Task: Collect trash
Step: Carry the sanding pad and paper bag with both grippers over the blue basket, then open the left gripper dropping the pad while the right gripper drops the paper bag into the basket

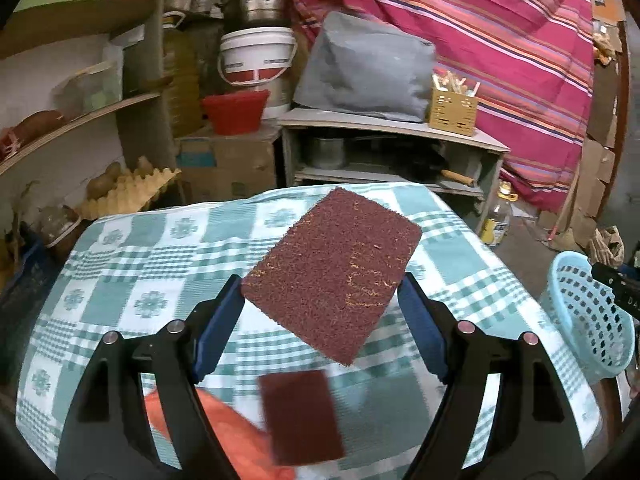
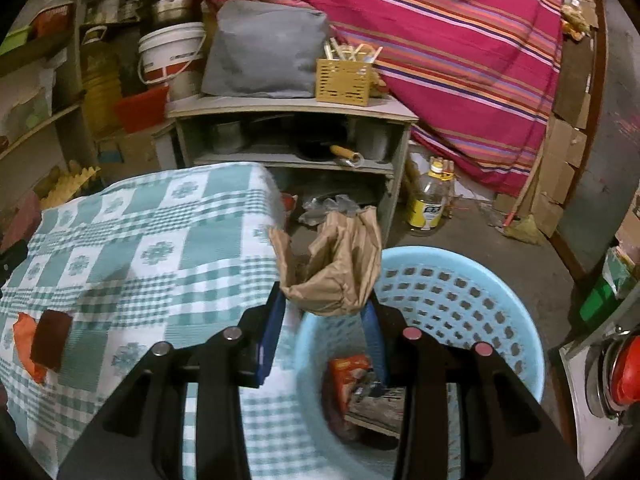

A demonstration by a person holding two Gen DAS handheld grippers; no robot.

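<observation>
Far left we see wooden shelves (image 1: 80, 116) w/ tubs and jars, an egg carton (image 1: 128, 192) low beside them. Next over: a white bucket (image 1: 258, 56) under a steel pot (image 1: 256, 0), a red tub (image 1: 234, 112) in front. Centre back is a low grey cabinet (image 1: 384, 128) w/ a grey cushion (image 1: 368, 76) and a yellow slotted caddy (image 1: 452, 110) on top; behind it a pink striped cloth (image 1: 500, 48). A bottle w/ yellow label (image 2: 430, 200) stands on the floor to the right of the cabinet.

In front of all that, the table w/ the green-check cloth (image 1: 132, 264). Still lying on it, near edge: a smaller dark-red pad (image 1: 302, 416) resting partly on an orange cloth (image 1: 224, 428), touching.

Our left gripper (image 1: 322, 292) is clamped on a maroon scouring pad (image 1: 332, 276), jaws wide, one blue pad at each edge; the pad is off the cloth, tilted, one corner toward the cabinet. Gripper points forward & down over the table middle.

Right of the table edge is the light-blue basket (image 2: 460, 292), perforated, just beside the cloth. Inside at the bottom: an orange packet (image 2: 348, 376) and some other scraps, too blurred to ID.

Our right gripper (image 2: 324, 300) pinches a crumpled brown paper bag (image 2: 336, 264), jaws narrow on its lower end, bag sticking up. It's angled down, over the gap btw table edge and basket rim, the right finger (image 2: 374, 332) already above the basket. Nothing blocks the basket mouth.
</observation>
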